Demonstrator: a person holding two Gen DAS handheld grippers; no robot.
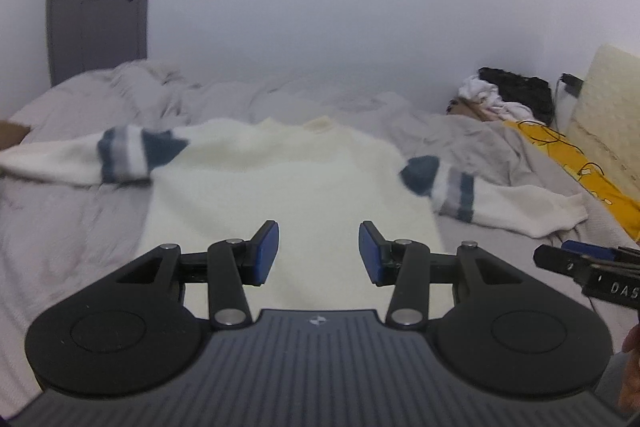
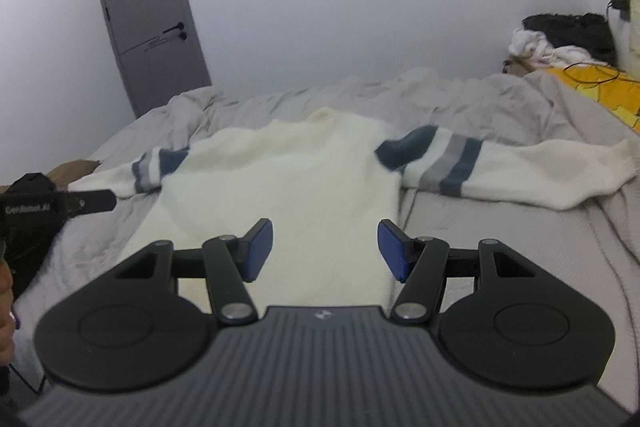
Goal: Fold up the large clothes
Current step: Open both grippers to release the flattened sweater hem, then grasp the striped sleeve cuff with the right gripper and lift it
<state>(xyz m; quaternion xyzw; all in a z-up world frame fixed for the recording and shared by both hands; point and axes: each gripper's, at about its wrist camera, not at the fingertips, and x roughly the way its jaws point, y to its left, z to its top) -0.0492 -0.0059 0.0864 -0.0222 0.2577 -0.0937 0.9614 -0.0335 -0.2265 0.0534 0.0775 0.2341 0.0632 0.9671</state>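
A cream sweater [image 1: 280,187] with blue and grey striped sleeves lies flat on the bed, collar at the far end, both sleeves spread out sideways. It also shows in the right wrist view [image 2: 296,187]. My left gripper [image 1: 319,253] is open and empty, hovering over the sweater's near hem. My right gripper [image 2: 325,249] is open and empty, above the hem near the sweater's right edge. The right gripper's tip shows at the right edge of the left wrist view [image 1: 560,259]. The left gripper shows at the left edge of the right wrist view [image 2: 60,205].
The bed is covered by a wrinkled grey sheet [image 1: 72,227]. A pile of black and white clothes [image 2: 560,35] and a yellow cloth with a cable [image 2: 600,83] lie at the far right. A grey door [image 2: 148,7] stands in the white wall at far left.
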